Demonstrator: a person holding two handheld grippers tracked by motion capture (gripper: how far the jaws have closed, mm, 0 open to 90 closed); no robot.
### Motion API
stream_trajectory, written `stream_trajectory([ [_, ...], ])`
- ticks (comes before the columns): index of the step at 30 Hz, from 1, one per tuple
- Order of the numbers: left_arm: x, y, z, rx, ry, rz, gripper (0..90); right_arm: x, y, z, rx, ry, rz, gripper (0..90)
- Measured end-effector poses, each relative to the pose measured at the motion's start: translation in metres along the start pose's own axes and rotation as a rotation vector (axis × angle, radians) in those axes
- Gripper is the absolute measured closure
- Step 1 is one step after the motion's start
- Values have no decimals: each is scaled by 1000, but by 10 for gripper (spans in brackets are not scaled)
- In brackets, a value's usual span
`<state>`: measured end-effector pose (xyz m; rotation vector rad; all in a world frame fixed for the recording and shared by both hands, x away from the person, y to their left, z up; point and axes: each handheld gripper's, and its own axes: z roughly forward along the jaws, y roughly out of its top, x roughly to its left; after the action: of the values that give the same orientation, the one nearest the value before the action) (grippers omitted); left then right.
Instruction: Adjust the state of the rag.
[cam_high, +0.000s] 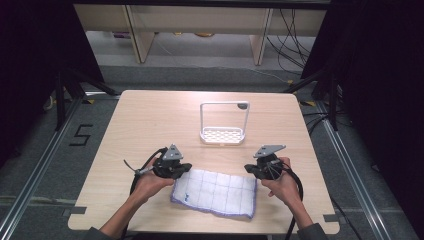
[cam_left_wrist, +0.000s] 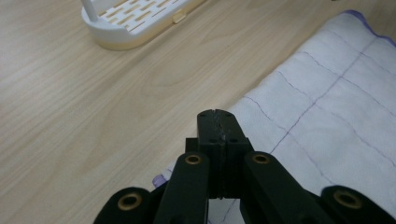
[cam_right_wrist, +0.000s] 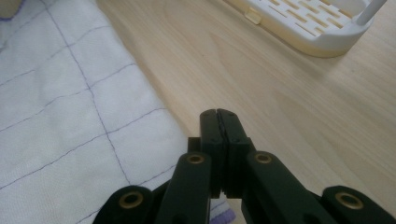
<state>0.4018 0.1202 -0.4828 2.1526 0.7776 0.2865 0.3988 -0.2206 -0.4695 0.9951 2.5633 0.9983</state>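
a light wood table (cam_high: 150, 120) is seen from above. a white cloth with a purple grid (cam_high: 215, 192) is laid flat at 6 o'clock, and a white slotted rack (cam_high: 223, 134) is parked toward 12. the left gripper (cam_high: 186, 168) is clenched at the cloth's 9 o'clock corner, the right gripper (cam_high: 248, 168) clenched at its 3 o'clock corner.
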Motion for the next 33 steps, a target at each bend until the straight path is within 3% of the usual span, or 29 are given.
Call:
stream_trajectory([
  [1,2,0,2,11,-1,8,893,2,-2,1,-23,-11,11,885],
  [3,5,-1,5,16,5,2,893,10,-1,-4,-29,9,-38,816],
  [4,5,-1,5,16,5,2,893,10,-1,-4,-29,9,-38,816],
  [5,7,-2,7,21,2,-8,893,22,-2,-5,4,9,-64,750],
  [6,7,-2,7,21,2,-8,893,22,-2,-5,4,9,-64,750],
  [8,7,-2,8,23,2,-11,892,28,-5,1,35,30,-109,715],
  [10,7,-2,8,23,1,-8,892,29,-8,11,70,11,-82,699],
  [12,7,-2,8,24,1,-9,892,26,-11,18,95,11,-56,717],
  [13,7,-2,8,27,0,-10,892,25,-11,19,119,17,-57,757],
  [15,7,-2,8,27,-1,-8,892,23,-13,22,114,27,-75,865],
  [16,6,-2,8,19,-3,-10,892,23,-12,23,100,29,-81,887],
  [17,6,-2,6,24,-5,-5,893,23,-10,19,119,28,-92,893],
  [21,3,2,-2,-3,-26,-11,893,24,0,7,80,35,-100,895],
  [22,2,3,-5,-9,-34,-8,893,19,4,1,45,62,-122,896],
  [26,2,14,-13,-37,-41,-5,893,11,15,-9,18,49,-93,896],
  [27,5,17,-12,-44,-43,-28,893,7,17,-7,12,33,-78,896],
  [28,15,20,-3,-19,-31,-44,893,-3,21,1,32,25,-36,896],
  [30,27,17,10,30,-19,-68,893,-15,20,17,39,11,-34,896],
  [32,31,14,16,45,-19,-81,893,-17,19,22,57,15,-11,896],
  [33,34,12,23,46,-24,-101,893,-17,17,35,99,-10,27,896],
])
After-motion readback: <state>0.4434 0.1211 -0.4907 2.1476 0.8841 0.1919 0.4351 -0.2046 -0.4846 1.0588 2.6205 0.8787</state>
